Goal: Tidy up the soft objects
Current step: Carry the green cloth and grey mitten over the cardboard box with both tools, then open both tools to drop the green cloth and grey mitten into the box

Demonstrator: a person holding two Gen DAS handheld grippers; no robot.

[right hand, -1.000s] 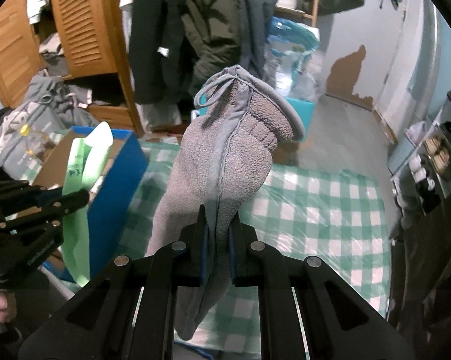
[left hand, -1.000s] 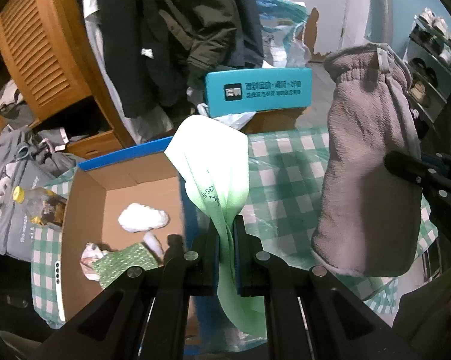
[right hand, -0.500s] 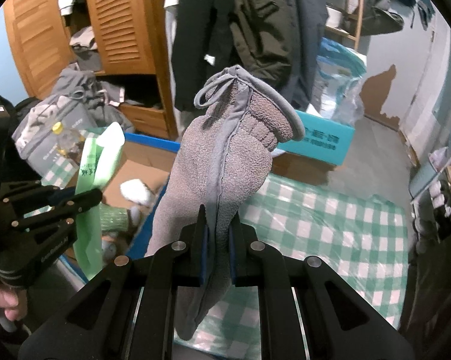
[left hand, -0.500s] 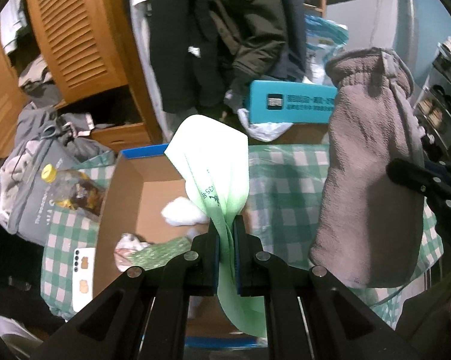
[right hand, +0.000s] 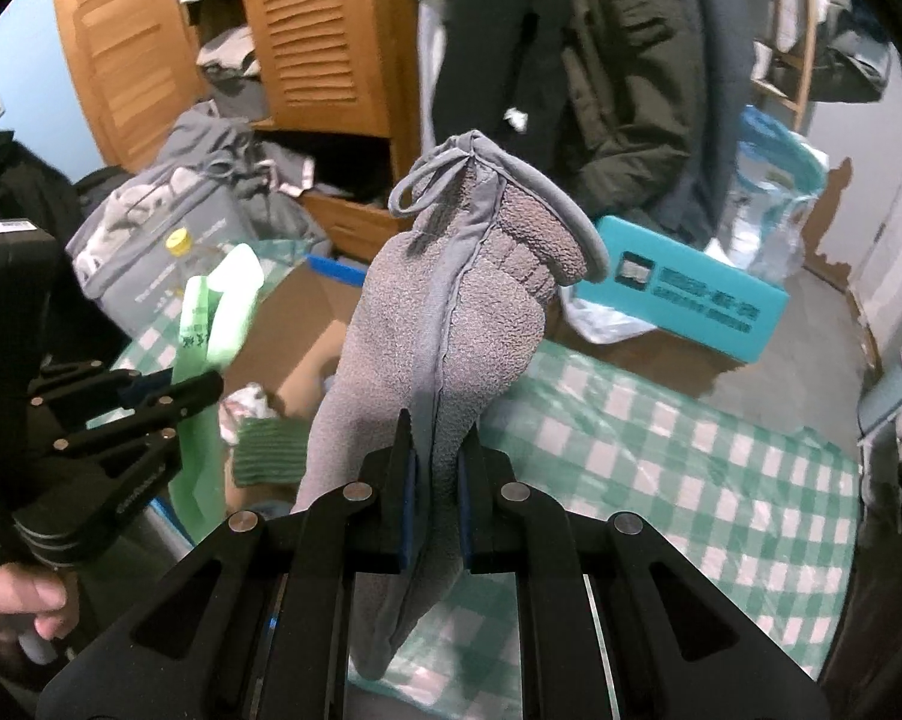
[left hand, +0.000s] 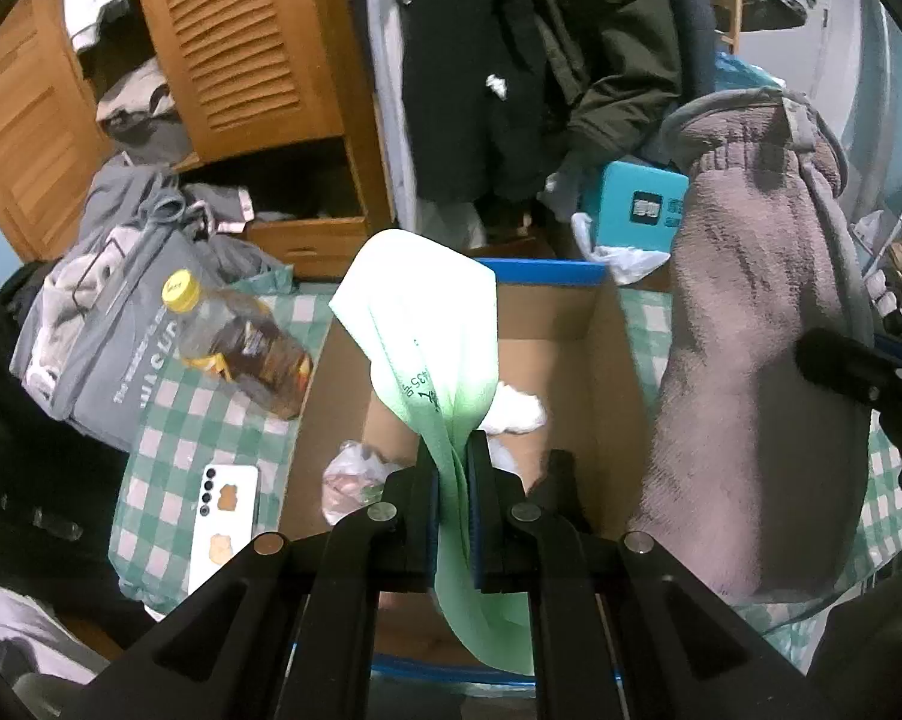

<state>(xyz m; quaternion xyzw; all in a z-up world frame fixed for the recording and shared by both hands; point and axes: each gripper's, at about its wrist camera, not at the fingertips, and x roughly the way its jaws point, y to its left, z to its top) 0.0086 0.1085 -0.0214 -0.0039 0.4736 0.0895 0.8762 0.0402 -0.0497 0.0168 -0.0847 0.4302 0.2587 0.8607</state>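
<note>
My left gripper point(left hand: 454, 450) is shut on a pale green cloth point(left hand: 427, 330), which stands up and droops over an open cardboard box point(left hand: 613, 372) with a blue rim. In the box lie a white soft item point(left hand: 520, 411), a crumpled plastic-wrapped bundle point(left hand: 346, 477) and a dark green knit piece point(right hand: 268, 447). My right gripper point(right hand: 436, 447) is shut on a grey fleece mitten point(right hand: 451, 324), held upright just right of the box. The same mitten point(left hand: 757, 360) fills the right of the left wrist view. The left gripper point(right hand: 202, 390) with the green cloth point(right hand: 217, 312) shows at the left of the right wrist view.
A green-checked cloth point(right hand: 661, 468) covers the surface. Left of the box lie a bottle with a yellow cap point(left hand: 235, 342) and a white phone point(left hand: 223, 516). A grey bag point(left hand: 97, 324), a wooden wardrobe point(left hand: 241, 60), hanging dark coats point(left hand: 541, 60) and a teal box point(right hand: 691, 300) stand behind.
Both grippers have carried their items leftward: the box now lies straight under the green cloth, and the bottle and phone have come into the left wrist view. The grips are unchanged.
</note>
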